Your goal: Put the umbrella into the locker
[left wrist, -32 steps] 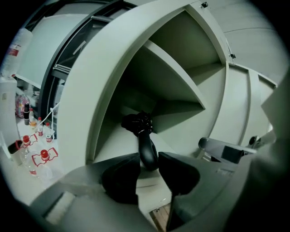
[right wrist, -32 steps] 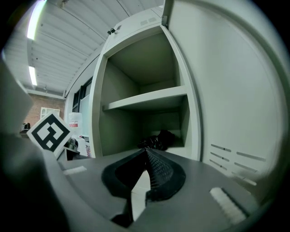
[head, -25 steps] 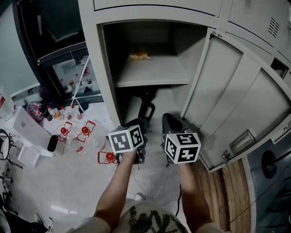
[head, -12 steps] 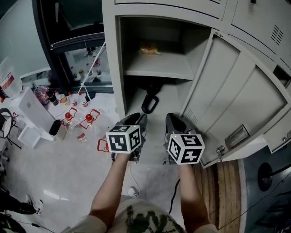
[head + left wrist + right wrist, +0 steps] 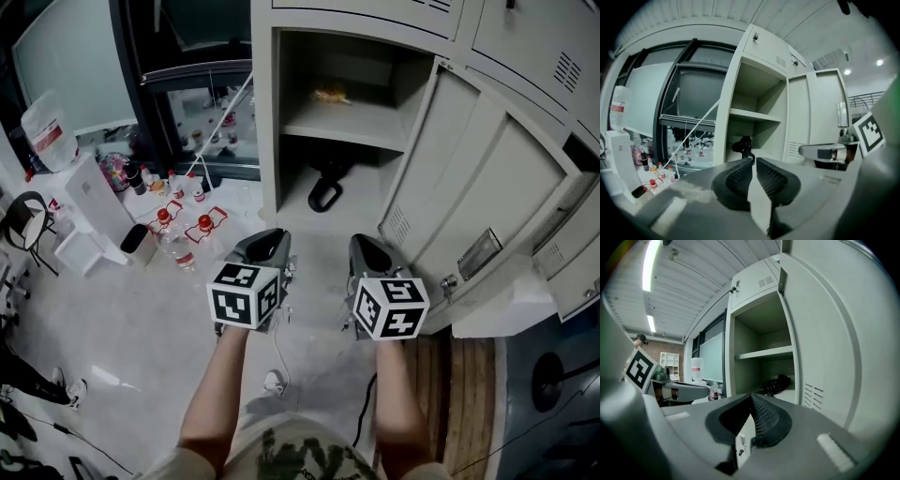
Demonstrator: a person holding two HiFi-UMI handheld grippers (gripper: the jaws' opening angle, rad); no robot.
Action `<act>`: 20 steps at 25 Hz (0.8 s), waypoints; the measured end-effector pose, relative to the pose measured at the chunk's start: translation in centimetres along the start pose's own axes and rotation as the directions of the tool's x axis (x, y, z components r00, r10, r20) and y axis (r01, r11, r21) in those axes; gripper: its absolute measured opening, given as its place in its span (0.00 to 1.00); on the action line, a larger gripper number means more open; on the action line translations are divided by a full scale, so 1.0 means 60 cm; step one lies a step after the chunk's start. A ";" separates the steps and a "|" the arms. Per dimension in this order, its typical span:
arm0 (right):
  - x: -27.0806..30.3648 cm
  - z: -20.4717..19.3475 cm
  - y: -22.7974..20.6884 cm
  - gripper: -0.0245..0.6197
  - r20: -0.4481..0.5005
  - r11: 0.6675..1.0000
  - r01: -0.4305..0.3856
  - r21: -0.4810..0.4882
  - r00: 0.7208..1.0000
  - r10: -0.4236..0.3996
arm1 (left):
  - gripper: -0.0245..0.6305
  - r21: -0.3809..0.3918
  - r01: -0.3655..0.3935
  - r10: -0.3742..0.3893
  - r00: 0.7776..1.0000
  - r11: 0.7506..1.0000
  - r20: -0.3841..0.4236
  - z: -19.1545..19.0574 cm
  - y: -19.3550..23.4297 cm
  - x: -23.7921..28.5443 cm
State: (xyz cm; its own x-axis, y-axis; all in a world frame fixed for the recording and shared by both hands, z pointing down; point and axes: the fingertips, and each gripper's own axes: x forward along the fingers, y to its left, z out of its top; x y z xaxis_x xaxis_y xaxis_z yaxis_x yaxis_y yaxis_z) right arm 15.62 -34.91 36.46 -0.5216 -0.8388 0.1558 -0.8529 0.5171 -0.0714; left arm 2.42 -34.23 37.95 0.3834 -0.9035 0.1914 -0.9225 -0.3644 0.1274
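On the floor at the far left stand red-capped bottles (image 5: 204, 223), so I want my left gripper (image 5: 266, 238) kept well away from them. Its jaws are closing with nothing between them, and only a thin slit shows between the pads.

The umbrella (image 5: 325, 193) lies in the lower compartment of the locker (image 5: 267, 112), under the shelf. Its looped handle points toward the near edge.

My right gripper (image 5: 367, 246) is pressed together and empty, just left of the open door (image 5: 469, 178).

I judge the umbrella to be in place, so what is left is shutting the door. First I should check that the handle sits behind the door line. Then I swing the door from its free edge with the right gripper's closed tips, steadily. The left gripper should hold back, out of the narrowing gap.
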 end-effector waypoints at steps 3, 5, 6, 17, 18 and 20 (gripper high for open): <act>-0.018 -0.003 0.017 0.04 0.000 1.000 -0.018 -0.015 1.000 0.018 | 0.05 0.015 -0.024 0.024 1.000 1.000 0.000 -0.002 0.002 -0.035; -0.030 -0.001 0.025 0.04 0.004 0.999 -0.026 -0.021 1.000 0.026 | 0.05 0.027 -0.037 0.037 0.999 0.999 -0.002 -0.003 0.003 -0.053; -0.034 0.001 0.029 0.04 0.008 0.999 -0.028 -0.023 1.000 0.028 | 0.05 0.033 -0.041 0.041 0.999 0.999 -0.004 -0.003 0.003 -0.060; -0.063 0.008 0.040 0.04 0.029 0.999 -0.022 -0.025 0.999 0.022 | 0.05 0.075 -0.037 0.037 0.999 0.996 -0.004 0.015 -0.010 -0.082; -0.064 0.009 0.039 0.04 0.031 1.000 -0.021 -0.024 0.999 0.021 | 0.05 0.082 -0.038 0.038 0.999 0.996 -0.002 0.018 -0.011 -0.081; -0.066 0.010 0.037 0.04 0.033 1.000 -0.018 -0.023 0.999 0.019 | 0.05 0.087 -0.035 0.035 0.999 0.996 0.001 0.020 -0.014 -0.080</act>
State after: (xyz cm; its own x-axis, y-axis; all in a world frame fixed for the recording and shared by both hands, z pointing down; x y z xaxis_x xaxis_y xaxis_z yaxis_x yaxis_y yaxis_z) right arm 15.78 -30.56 35.10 -0.5379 -0.8341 0.1223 -0.8427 0.5359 -0.0519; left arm 1.32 -29.88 35.75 0.3507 -0.9160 0.1947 -0.9358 -0.3506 0.0358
